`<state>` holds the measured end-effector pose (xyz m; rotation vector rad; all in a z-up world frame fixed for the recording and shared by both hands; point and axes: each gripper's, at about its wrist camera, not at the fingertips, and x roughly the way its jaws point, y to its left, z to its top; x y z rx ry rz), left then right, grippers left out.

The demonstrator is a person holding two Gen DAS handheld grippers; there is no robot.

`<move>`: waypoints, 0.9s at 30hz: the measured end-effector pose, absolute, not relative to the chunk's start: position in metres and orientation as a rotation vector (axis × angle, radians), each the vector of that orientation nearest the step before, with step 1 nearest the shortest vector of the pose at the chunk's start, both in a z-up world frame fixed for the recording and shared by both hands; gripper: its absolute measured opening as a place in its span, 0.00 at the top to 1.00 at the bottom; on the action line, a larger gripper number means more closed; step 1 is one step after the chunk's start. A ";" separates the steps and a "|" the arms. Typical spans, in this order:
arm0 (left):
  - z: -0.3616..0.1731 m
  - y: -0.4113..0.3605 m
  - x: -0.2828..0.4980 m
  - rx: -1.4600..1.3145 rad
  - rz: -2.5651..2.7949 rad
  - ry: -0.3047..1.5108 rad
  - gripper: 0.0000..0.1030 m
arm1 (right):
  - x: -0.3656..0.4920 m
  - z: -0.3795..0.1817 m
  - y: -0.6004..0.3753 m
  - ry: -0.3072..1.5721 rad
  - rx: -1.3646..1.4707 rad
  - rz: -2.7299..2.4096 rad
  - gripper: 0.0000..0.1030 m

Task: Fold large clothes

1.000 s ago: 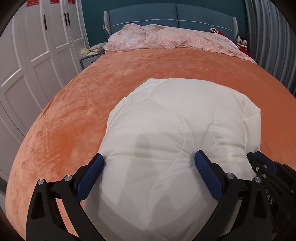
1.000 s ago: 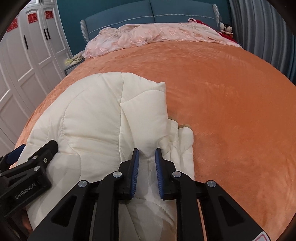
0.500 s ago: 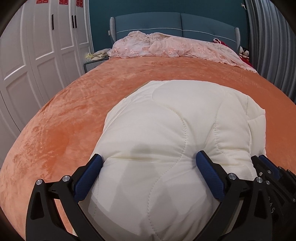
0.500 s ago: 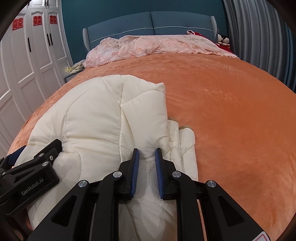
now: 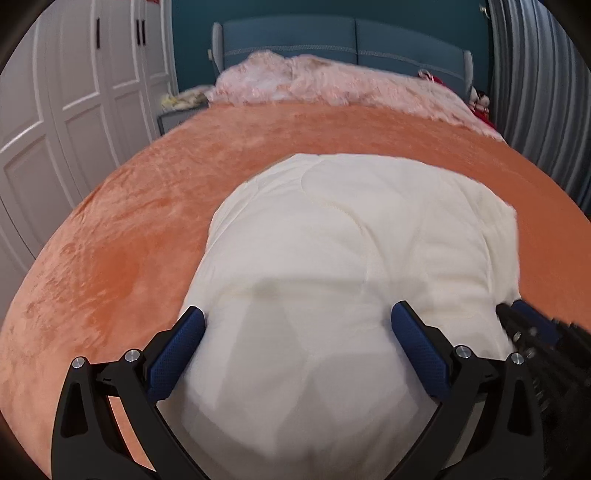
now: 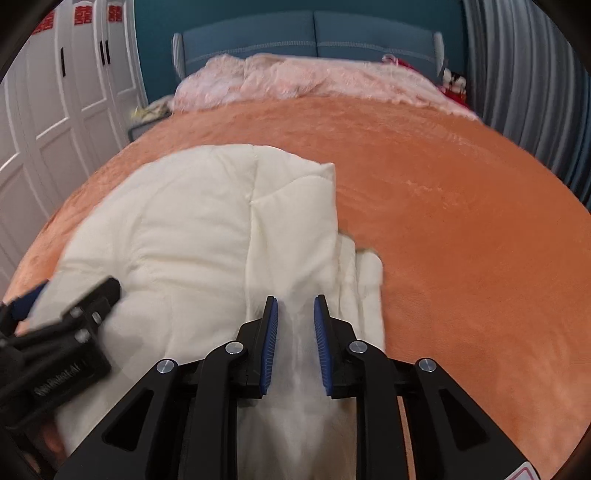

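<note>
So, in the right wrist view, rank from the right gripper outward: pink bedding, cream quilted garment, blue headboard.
1. Cream quilted garment, between the right gripper jaws.
2. Pink bedding, at the bed's far end.
3. Blue headboard, behind it.

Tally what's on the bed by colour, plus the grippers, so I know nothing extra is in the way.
Cream: 1, the quilted garment
Pink: 1, the bedding heaped at the headboard
Red: 1, a small heap at the far right corner, too small to identify
Black and blue: 2, left gripper and right gripper
Total: 5
</note>
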<state>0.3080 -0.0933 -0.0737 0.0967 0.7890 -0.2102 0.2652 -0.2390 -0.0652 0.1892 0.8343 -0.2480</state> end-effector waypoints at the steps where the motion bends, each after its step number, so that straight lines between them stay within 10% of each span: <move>1: -0.068 -0.088 0.300 0.098 -0.218 0.801 0.04 | 0.256 -0.056 -0.239 0.840 0.217 -0.234 0.78; 19: -0.061 -0.054 0.194 0.162 -0.154 0.968 0.05 | 0.144 -0.047 -0.221 0.994 0.262 -0.245 0.62; 27: -0.046 -0.046 0.142 0.174 -0.144 0.931 0.05 | 0.082 -0.031 -0.212 0.946 0.235 -0.285 0.31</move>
